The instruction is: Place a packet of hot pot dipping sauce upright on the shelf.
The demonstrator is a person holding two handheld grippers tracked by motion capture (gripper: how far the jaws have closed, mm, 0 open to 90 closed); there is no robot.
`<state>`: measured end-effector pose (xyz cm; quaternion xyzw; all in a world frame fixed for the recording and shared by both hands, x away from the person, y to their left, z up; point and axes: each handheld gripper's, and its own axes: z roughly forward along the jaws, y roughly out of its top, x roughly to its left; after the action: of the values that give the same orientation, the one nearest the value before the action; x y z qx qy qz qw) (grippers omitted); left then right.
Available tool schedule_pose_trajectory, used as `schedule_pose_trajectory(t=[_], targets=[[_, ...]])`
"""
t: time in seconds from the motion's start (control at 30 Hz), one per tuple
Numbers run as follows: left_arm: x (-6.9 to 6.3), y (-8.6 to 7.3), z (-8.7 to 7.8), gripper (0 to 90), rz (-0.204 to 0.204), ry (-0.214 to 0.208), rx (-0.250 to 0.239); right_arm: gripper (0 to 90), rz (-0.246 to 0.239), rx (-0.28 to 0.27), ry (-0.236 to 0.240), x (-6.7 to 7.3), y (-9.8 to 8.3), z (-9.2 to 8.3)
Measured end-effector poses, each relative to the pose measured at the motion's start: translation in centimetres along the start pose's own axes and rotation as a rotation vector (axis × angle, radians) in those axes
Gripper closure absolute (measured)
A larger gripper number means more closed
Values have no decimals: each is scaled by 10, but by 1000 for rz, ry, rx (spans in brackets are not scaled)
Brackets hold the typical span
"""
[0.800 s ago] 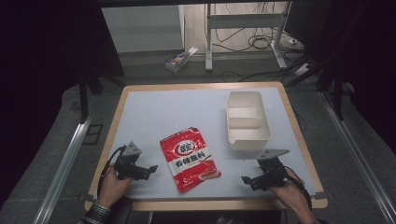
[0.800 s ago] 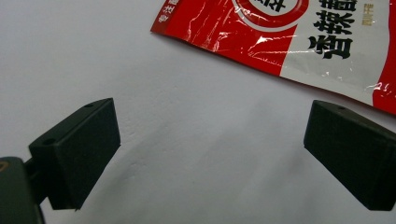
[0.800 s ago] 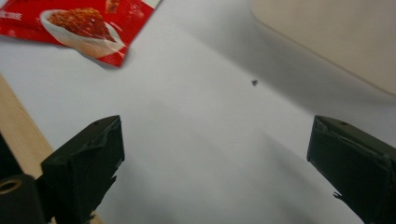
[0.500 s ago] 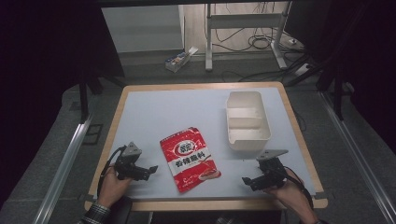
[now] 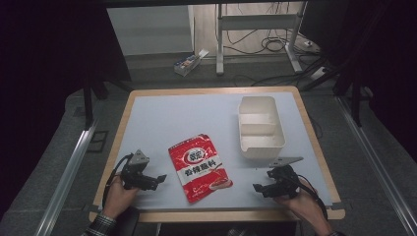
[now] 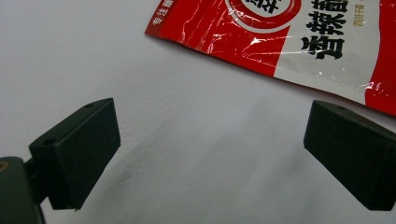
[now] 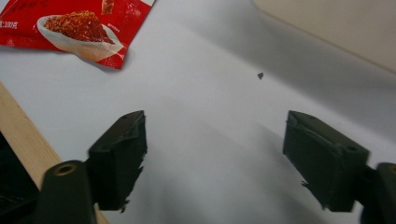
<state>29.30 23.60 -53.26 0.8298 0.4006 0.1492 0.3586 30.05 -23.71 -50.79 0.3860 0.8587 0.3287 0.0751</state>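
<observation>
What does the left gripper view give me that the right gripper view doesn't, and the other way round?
Left gripper view alone: the top corner of the red packet with its round logo and big black lettering, just beyond the open left tongs.

Right gripper view alone: the packet's bottom corner with the food picture, the wooden table edge, the white box wall at upper right, and a small dark speck on the surface, with the right tongs open.

Both: the same packet lying flat on the white tabletop, and nothing between either pair of jaws.
</observation>
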Motion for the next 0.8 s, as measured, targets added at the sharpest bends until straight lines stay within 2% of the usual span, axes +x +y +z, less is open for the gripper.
schedule_pose_trajectory(t=[0.2,0.23,0.33,0.37,0.43,0.5,0.57,0.6,0.7,0.8], targets=[[0,0,0,37,6,1,4,385,-39,0,-24,6,6,2],[0,0,0,37,5,1,4,468,-46,-6,-36,8,8,1],[0,0,0,37,6,2,4,580,-58,-30,-30,9,11,-1],[0,0,0,37,6,2,4,580,-58,-30,-30,9,11,-1],[0,0,0,38,8,3,3,656,-85,-43,-23,13,15,-1],[0,0,0,38,9,3,4,675,-93,-41,-15,14,16,0],[0,0,0,38,10,5,7,733,-131,-25,-12,18,19,5],[0,0,0,38,11,6,8,733,-131,-25,-12,18,19,5],[-1,0,1,38,12,5,8,817,-176,3,-19,23,24,13],[-1,0,1,39,15,6,10,857,-174,3,-13,25,26,17]])
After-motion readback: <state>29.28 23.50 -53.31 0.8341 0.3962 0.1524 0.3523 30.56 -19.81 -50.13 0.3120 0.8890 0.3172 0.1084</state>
